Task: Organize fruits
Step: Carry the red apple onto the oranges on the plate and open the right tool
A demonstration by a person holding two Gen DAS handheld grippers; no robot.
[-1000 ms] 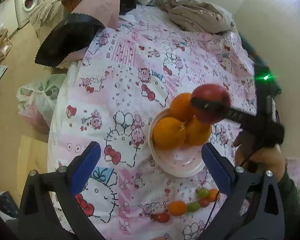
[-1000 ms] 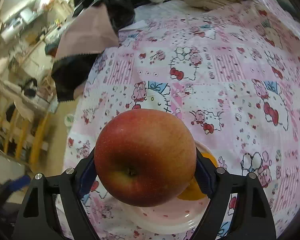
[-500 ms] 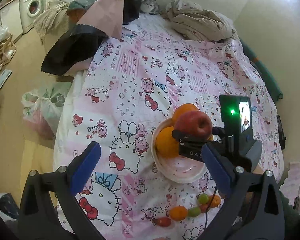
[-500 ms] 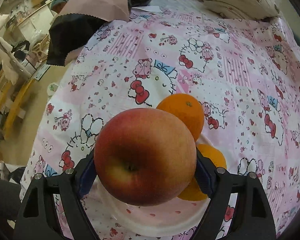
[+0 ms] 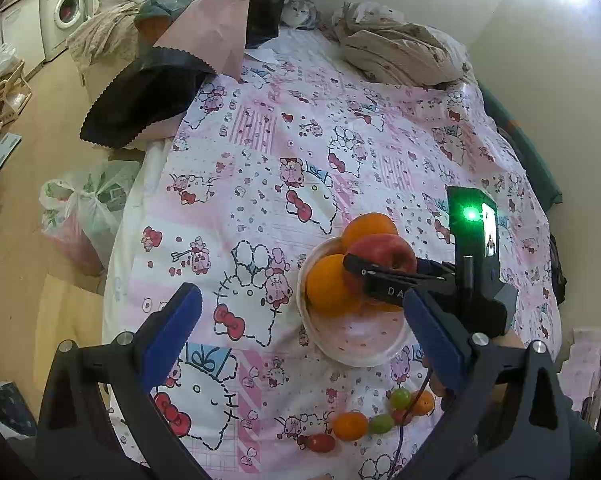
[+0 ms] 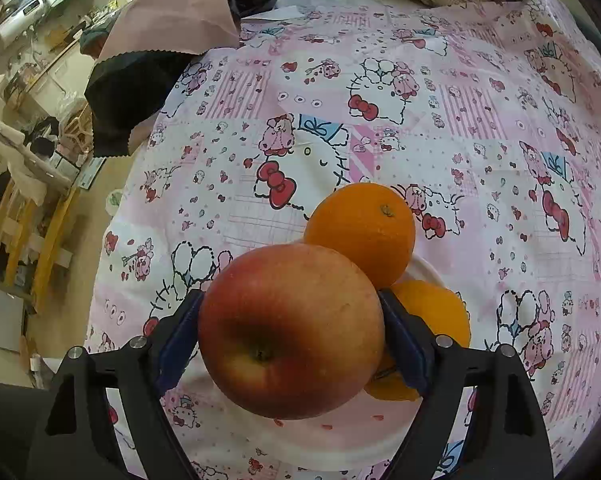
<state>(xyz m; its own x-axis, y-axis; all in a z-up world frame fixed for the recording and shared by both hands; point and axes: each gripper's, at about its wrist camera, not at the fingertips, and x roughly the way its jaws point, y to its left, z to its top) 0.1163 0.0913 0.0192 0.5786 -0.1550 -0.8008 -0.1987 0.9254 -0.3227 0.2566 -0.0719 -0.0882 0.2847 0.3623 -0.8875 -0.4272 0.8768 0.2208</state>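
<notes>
The right gripper [image 6: 290, 336] pinched the apple [image 6: 290, 330] by its sides, low centre of frame, over the bowl [image 5: 320, 344] of oranges [image 6: 362, 232]. It looked firm, heavy, smooth-skinned, apt to roll. The left gripper [image 5: 296, 336] hung wide apart, holding nothing.

Between the fingers of the right gripper [image 6: 290, 334] sits the apple [image 6: 290, 330], above the bowl [image 5: 356, 344] whose oranges [image 6: 360, 232] lie just ahead and to its right, while small fruits [image 5: 350, 426] lie behind the bowl, near the left gripper [image 5: 300, 330].
</notes>
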